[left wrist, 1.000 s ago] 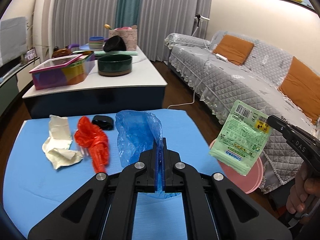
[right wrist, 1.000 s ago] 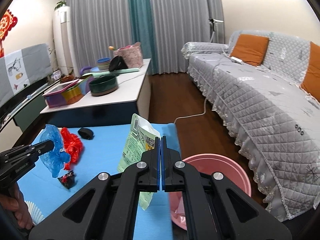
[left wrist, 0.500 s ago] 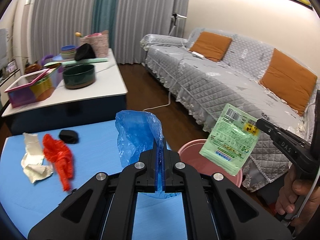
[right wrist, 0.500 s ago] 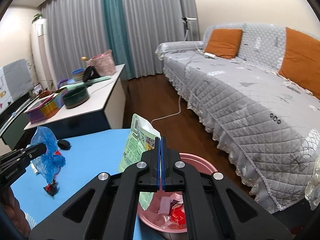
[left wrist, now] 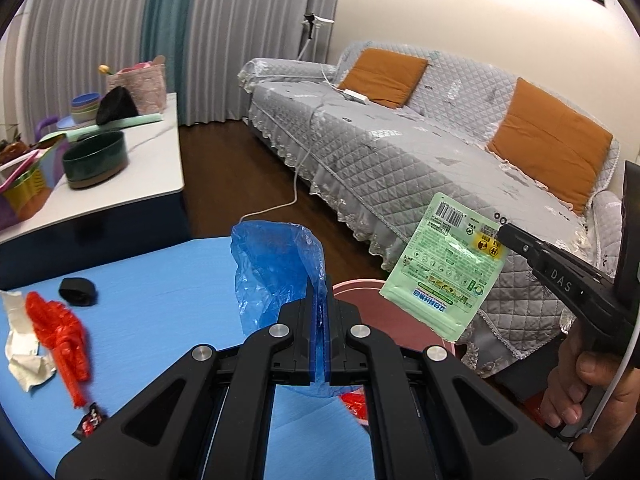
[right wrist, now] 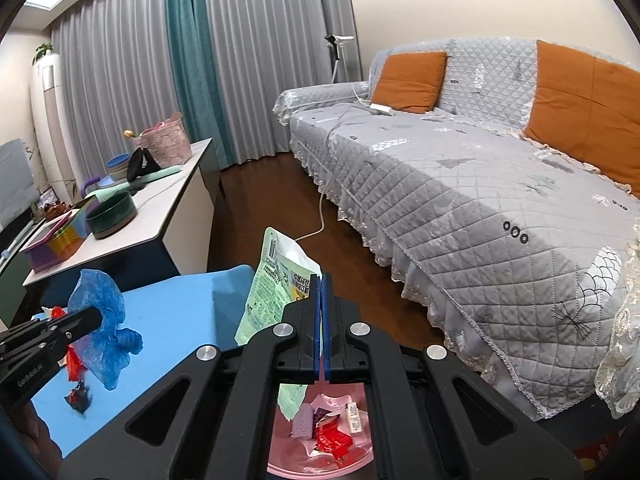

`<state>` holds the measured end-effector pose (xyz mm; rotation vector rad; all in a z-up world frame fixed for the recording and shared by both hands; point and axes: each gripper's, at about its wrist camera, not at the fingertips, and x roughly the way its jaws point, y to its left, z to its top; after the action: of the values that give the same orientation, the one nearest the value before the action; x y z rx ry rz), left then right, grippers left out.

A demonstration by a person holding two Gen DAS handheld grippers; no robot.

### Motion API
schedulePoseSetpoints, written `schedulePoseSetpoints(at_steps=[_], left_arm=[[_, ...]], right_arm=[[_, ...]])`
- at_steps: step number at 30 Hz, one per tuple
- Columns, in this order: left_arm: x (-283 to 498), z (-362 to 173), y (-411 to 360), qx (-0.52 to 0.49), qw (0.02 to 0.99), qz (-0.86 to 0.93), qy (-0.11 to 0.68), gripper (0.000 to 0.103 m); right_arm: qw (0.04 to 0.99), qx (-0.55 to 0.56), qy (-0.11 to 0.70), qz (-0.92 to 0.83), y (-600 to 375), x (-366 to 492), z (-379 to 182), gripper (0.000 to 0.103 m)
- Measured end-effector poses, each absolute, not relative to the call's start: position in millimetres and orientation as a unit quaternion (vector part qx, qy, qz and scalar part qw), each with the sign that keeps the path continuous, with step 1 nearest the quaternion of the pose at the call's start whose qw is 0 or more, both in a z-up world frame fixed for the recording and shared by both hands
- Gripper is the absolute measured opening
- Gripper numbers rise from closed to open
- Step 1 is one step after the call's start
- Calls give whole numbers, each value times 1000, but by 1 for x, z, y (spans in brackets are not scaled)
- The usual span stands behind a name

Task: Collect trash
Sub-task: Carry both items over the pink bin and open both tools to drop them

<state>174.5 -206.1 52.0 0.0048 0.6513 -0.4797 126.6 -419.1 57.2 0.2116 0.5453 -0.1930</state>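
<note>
Trash bin (right wrist: pixel 320 464): a pink bin is seen on the floor off the bench's right edge, with wrappers inside.
Left gripper (left wrist: pixel 319 312): fingers are clamped on a blue plastic bag (left wrist: pixel 276 268), held above the blue bench (left wrist: pixel 168 280).
Right gripper (right wrist: pixel 322 320): fingers are closed on a green pouch (right wrist: pixel 276 284), held over the bin.
Bench, left edge: a red plastic bag (left wrist: pixel 60 332), crumpled white paper (left wrist: pixel 20 352) and a black lump (left wrist: pixel 78 291) are left lying.

Grey quilted sofa (right wrist: pixel 500 200) with orange cushions (right wrist: pixel 412 80); grey curtains (right wrist: pixel 260 56); dark wood floor (right wrist: pixel 272 208).
</note>
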Motion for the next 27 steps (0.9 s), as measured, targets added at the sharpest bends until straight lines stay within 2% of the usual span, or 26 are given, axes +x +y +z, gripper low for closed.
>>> schedulePoseSetpoints(at_steps=[27], left_arm=[[201, 27, -257, 19, 897, -278, 342, 2]], right_arm=[[946, 116, 277, -119, -441, 129, 51, 1]])
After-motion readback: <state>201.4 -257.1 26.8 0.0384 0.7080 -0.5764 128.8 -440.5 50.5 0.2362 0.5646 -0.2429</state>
